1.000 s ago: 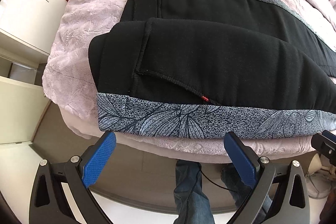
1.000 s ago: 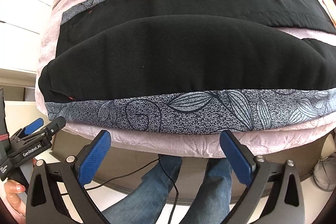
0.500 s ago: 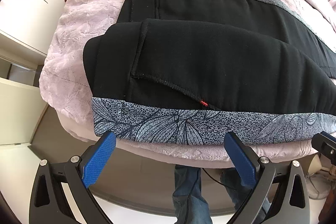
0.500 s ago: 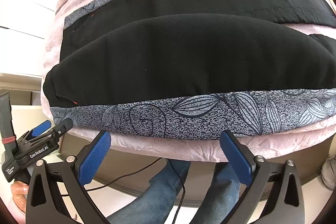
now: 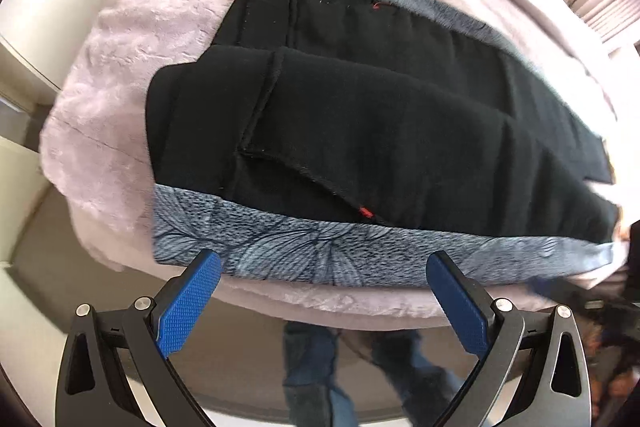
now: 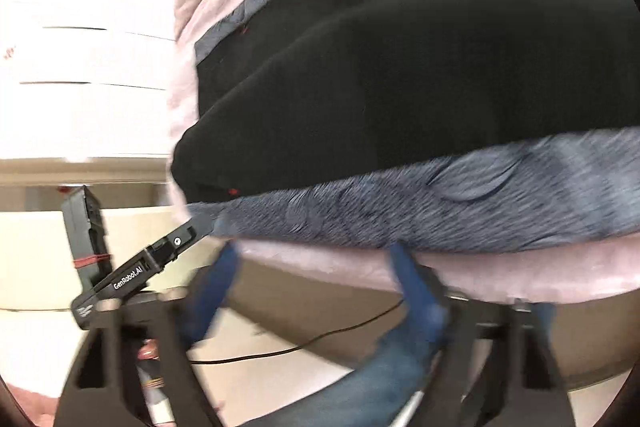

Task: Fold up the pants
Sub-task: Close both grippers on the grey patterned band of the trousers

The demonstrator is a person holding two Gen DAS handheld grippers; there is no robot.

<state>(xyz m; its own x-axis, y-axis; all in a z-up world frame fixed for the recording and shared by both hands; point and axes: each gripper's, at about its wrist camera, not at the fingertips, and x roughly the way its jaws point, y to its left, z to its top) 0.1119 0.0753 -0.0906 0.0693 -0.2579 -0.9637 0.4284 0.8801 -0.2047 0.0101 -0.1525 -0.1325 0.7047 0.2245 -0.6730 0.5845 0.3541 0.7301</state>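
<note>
— Closing in on the near hem, was that it?

— Yes. A second before, I had both grippers well back from the bed. By this moment the pants filled more of both views, and the grey leaf-print band sat just beyond my left gripper, at twelve o'clock from its tips.

— Were the left fingers on the cloth?

— No. They stood wide apart, empty, with the band's corner near the eleven o'clock tip.

— And the right?

— My right gripper was badly blurred, swinging fast toward the left end of the pants. Its fingers looked spread, nothing between them. In that view the left gripper's tip showed at nine o'clock, right at the band's corner; touching or not, I couldn't tell.

— Where did the pants lie?

— Flat on the pink bedspread, one leg already folded over the other, the band along the edge nearest me.

— So what did it mean?

— I judged that the lengthwise fold was done, and both grippers were setting up to pinch the near edge for the next fold. Nothing was gripped yet.
</note>
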